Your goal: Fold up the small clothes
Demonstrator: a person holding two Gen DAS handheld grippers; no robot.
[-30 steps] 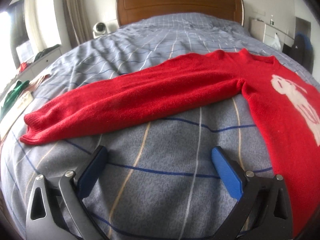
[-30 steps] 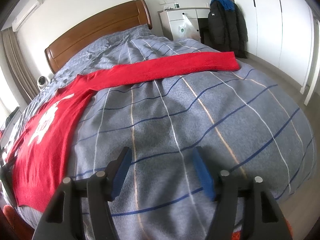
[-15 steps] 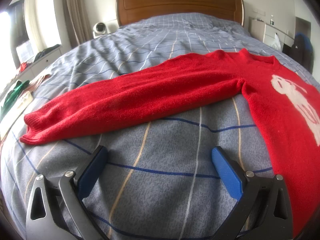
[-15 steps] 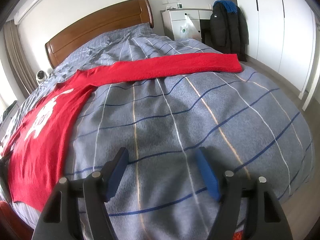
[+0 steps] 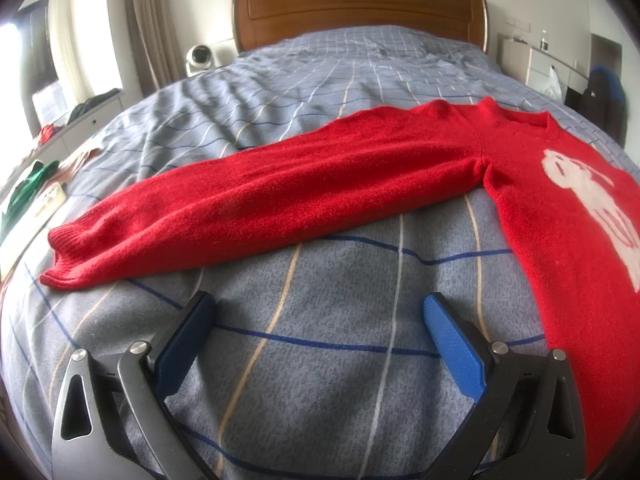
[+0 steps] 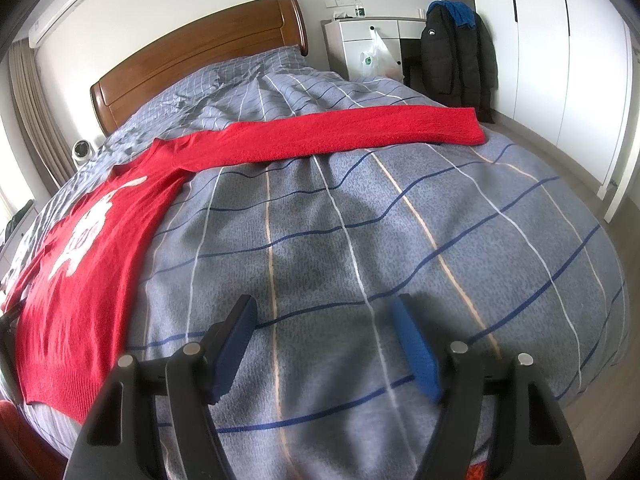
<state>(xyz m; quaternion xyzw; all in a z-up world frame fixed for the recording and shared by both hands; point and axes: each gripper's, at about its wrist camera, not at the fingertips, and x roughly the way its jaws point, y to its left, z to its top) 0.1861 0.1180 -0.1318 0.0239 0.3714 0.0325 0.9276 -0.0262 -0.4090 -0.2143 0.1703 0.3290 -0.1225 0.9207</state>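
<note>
A red sweater (image 5: pixel 560 216) with a white figure on the chest lies flat on the grey plaid bed (image 5: pixel 340 320), sleeves spread out. In the left wrist view one sleeve (image 5: pixel 260 200) stretches left, its cuff (image 5: pixel 64 252) just beyond my left gripper (image 5: pixel 316 312), which is open and empty over bare blanket. In the right wrist view the sweater body (image 6: pixel 88 248) is at the left and the other sleeve (image 6: pixel 340 132) runs right across the bed. My right gripper (image 6: pixel 324 320) is open and empty, well short of that sleeve.
A wooden headboard (image 5: pixel 360 8) stands at the far end. A white dresser (image 6: pixel 368 44) and a hanging black jacket (image 6: pixel 456 56) stand at the right of the bed, with white wardrobes (image 6: pixel 540 60) beyond. Clothes lie on a low surface (image 5: pixel 32 188) at the left.
The right gripper has shifted a little, so the sweater sits slightly further left in its view. The left gripper has not visibly moved.
</note>
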